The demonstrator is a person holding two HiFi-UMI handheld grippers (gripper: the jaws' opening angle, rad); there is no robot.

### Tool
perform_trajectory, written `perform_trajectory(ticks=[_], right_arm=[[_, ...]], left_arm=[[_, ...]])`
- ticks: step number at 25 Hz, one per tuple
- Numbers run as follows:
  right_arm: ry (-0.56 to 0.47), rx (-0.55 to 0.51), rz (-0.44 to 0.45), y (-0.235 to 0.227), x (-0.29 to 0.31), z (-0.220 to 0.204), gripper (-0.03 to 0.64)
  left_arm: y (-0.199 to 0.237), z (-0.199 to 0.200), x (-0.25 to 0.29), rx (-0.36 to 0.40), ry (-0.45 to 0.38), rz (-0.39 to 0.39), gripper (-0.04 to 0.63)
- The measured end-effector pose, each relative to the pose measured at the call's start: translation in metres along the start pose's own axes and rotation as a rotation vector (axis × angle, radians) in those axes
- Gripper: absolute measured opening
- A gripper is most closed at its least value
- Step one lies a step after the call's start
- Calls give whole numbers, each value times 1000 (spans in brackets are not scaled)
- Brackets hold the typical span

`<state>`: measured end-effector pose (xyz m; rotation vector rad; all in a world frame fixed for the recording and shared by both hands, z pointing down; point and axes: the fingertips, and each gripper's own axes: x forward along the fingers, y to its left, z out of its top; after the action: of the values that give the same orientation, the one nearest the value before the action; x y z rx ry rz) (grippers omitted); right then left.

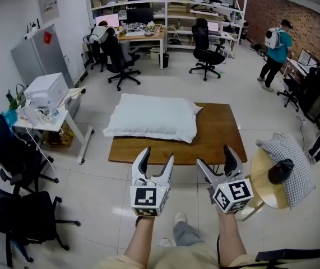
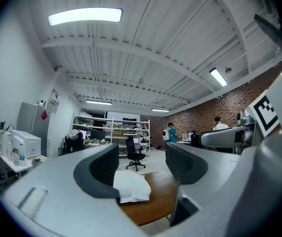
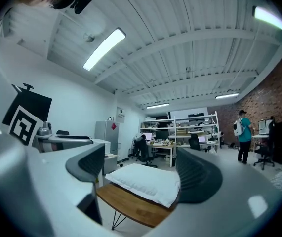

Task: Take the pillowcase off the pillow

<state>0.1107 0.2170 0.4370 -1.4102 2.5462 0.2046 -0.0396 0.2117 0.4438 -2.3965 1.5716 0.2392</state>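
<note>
A plump white rectangular pillow point(image 1: 154, 116), seemingly with its white fabric pillowcase on, lies flat on the brown rectangular wooden tabletop point(image 1: 218, 136). It covers the left and far part of the tabletop, and its left edge hangs slightly past the wood. The right and near parts of the wood are bare. The case looks smooth, though at this distance I cannot make out where its open end is.

Both grippers are held in the air on the near side of the tabletop, short of its edge and touching nothing. They sit side by side, each pointing towards the pillow. The left gripper point(image 1: 158, 154) has its grey fingers spread moderately wide with nothing gripped. In its own view the pillow point(image 2: 131, 186) and the tabletop point(image 2: 153, 199) show through the gap, well beyond the fingers. The right gripper point(image 1: 214, 156) is likewise spread apart and empty, with the pillow point(image 3: 143, 181) and tabletop point(image 3: 126, 201) framed between its fingers from afar.

To the right of the tabletop stands a small round wooden stool point(image 1: 263, 184) with a black-and-white checked cushion point(image 1: 291, 158) draped over it. A person in a teal shirt point(image 1: 274, 52) stands near the brick wall.
</note>
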Motion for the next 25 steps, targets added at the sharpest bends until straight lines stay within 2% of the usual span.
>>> perform_trajectory(ticks=[5, 9, 12, 16, 22, 25], right_arm=[[-14, 22, 6, -39, 45, -16, 442], [-32, 65, 16, -86, 57, -24, 440], [-64, 79, 43, -127, 82, -14, 440], [-79, 111, 77, -189, 117, -21, 439], [-38, 156, 100, -229, 160, -47, 439], [-14, 171, 106, -235, 183, -60, 439]], left_arm=[[19, -16, 50, 40, 11, 21, 301], [-3, -19, 83, 57, 54, 32, 301], [-9, -12, 130, 112, -1, 43, 301], [-19, -31, 197, 140, 28, 74, 301], [-13, -53, 245, 137, 69, 94, 301], [2, -69, 258, 143, 107, 107, 301]])
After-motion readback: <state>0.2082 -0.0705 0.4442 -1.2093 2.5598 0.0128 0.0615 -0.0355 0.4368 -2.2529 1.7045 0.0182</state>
